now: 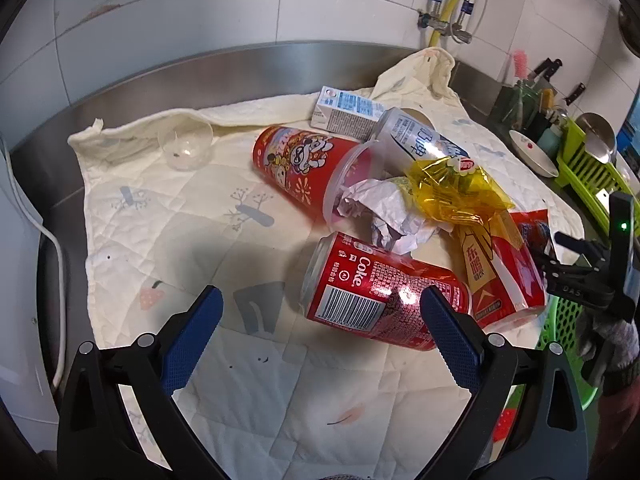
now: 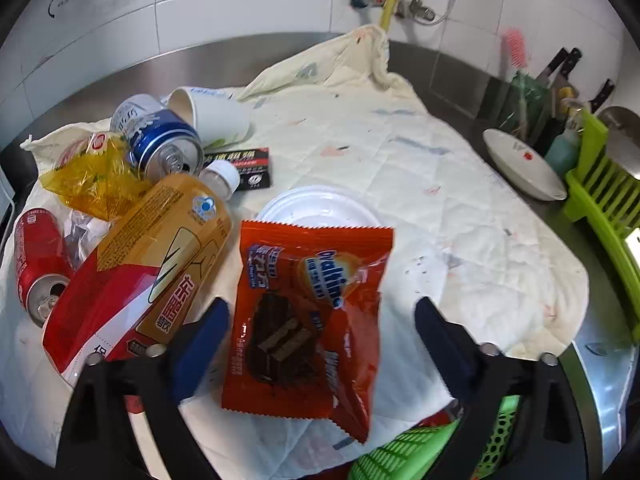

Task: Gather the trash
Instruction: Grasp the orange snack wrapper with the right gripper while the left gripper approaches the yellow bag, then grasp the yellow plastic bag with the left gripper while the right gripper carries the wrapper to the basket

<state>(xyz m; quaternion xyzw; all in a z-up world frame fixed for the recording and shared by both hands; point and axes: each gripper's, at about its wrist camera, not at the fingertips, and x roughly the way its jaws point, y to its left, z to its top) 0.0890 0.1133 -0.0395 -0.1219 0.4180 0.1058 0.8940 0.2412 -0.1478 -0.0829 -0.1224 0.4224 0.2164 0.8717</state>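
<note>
- Blue-padded fingers of the left gripper (image 1: 320, 312) are held spread wide over the quilted cloth (image 1: 168, 240), with nothing between them; the Coke can (image 1: 376, 292) is seen lying on its side just beyond the right-hand finger.
- Past the can, crumpled white paper (image 1: 380, 212), a yellow cellophane wrapper (image 1: 456, 192), a red printed cup (image 1: 308, 164) on its side, a milk carton (image 1: 344, 110) and a clear plastic cup (image 1: 186, 144) are scattered on the cloth.
- The right gripper (image 2: 320, 316) is likewise held released, fingers wide apart.
- An orange Ovaltine snack packet (image 2: 308, 320) is seen between those fingers; whether it is touched by either cannot be told.
- To its left an amber drink bottle (image 2: 160, 248) lies across a red box, with a blue beer can (image 2: 160, 140) and a white paper cup (image 2: 212, 116) behind.
- A green basket (image 2: 416, 448) is seen at the lower edge.
</note>
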